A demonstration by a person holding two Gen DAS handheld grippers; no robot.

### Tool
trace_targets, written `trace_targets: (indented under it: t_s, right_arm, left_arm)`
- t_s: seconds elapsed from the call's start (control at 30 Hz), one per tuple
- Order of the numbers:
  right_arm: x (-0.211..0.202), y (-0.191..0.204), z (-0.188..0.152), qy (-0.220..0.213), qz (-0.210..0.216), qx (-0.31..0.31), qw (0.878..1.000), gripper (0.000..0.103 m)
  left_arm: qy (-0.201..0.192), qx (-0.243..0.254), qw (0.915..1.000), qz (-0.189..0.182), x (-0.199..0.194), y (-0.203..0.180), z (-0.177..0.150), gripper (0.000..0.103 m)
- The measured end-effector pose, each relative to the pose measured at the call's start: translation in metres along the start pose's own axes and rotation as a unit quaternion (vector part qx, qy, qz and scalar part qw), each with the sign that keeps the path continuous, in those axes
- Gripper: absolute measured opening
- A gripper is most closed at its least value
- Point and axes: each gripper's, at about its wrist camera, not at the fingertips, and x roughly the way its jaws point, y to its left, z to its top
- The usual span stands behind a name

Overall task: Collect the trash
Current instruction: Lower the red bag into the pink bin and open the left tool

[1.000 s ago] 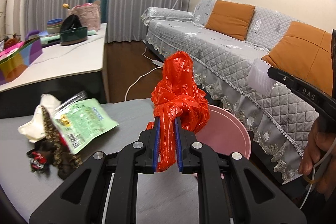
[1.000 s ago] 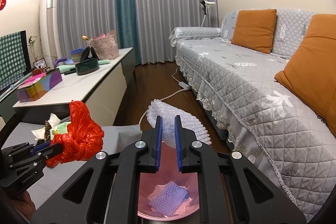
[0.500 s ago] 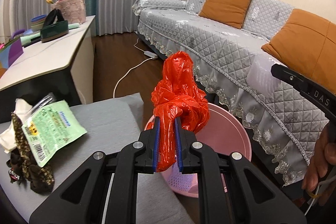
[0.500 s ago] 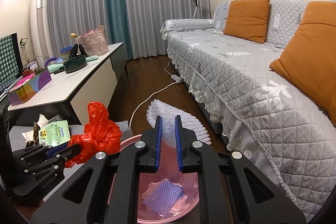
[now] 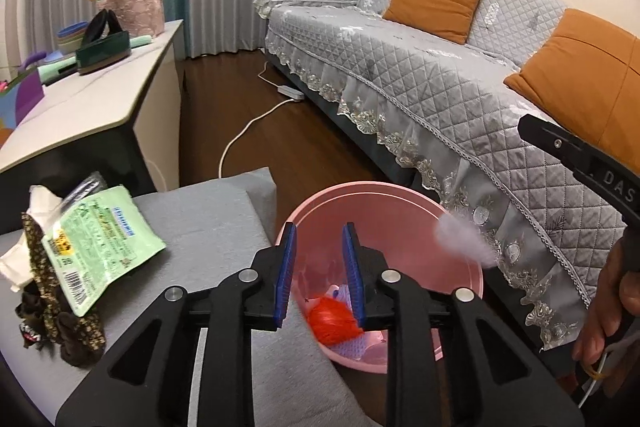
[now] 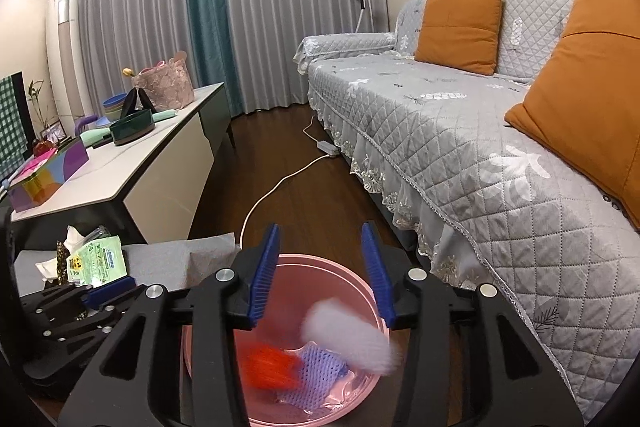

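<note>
Trouble first: the pink bin sits just off the grey surface, and the white foam wrap, blurred in mid-fall, could clip the rim. Both grippers have just been opening, nothing between them: right gripper spread above the wrap, left gripper spread over the red bag lying in the bin. Wrappers wait left.

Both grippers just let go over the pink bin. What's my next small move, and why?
Probably swing the left gripper back toward the green packet on the grey surface. Both grippers' jaws have just opened with nothing between them, the red bag lies in the pink bin, and the bubble wrap is dropping in.
</note>
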Motion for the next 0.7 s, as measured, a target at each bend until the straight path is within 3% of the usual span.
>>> trace_targets:
  t_s: [0.3, 0.7]
  right_arm:
    - [-0.008, 0.021, 0.001, -0.012, 0.017, -0.007, 1.0, 0.044]
    - [-0.033, 0.083, -0.003, -0.022, 0.069, -0.051, 0.996, 0.045]
  left_arm:
    - [-0.032, -0.003, 0.9994, 0.013, -0.048, 0.017, 0.002, 0.024]
    - [-0.062, -0.026, 0.9967, 0.046, -0.111, 0.069, -0.017, 0.024]
